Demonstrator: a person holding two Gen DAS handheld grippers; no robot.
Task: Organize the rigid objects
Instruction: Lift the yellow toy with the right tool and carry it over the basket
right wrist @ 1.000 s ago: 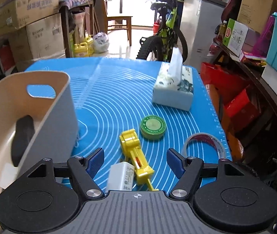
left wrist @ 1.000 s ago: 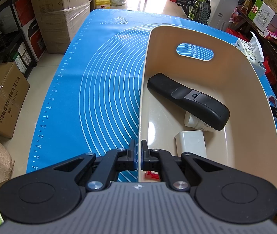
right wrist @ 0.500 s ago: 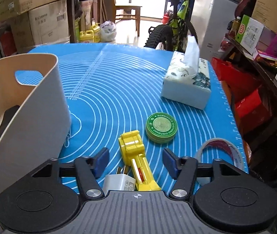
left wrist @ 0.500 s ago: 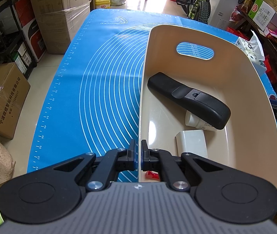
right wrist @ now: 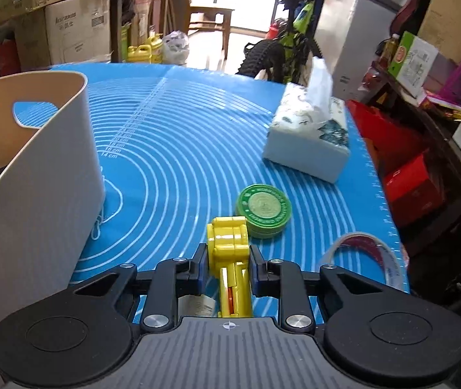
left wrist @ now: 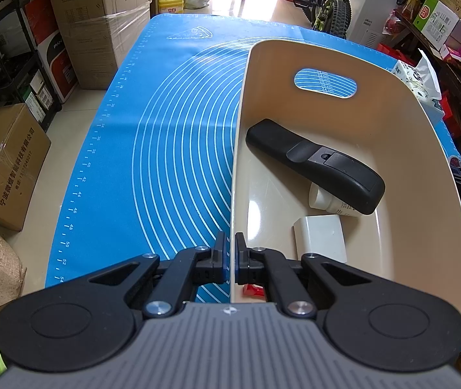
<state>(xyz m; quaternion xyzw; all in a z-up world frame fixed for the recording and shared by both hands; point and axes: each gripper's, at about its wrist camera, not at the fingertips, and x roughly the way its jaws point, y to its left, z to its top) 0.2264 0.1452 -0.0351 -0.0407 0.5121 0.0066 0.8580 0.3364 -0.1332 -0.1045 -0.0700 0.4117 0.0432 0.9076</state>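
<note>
The left gripper is clamped on the near wall of a beige bin, steadying it on the blue table. The right gripper, narrowed, pinches a yellow tool lying just right of the bin. Its long axis runs straight away from the camera, blocky head farthest. Best to grip firmly, lift level, and clear the bin's rim.

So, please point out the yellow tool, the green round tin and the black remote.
yellow tool (right wrist: 228, 236): right wrist view, on its blocky head.
green round tin (right wrist: 264, 206): right wrist view, on its lid.
black remote (left wrist: 314, 165): left wrist view, on its back.
</note>
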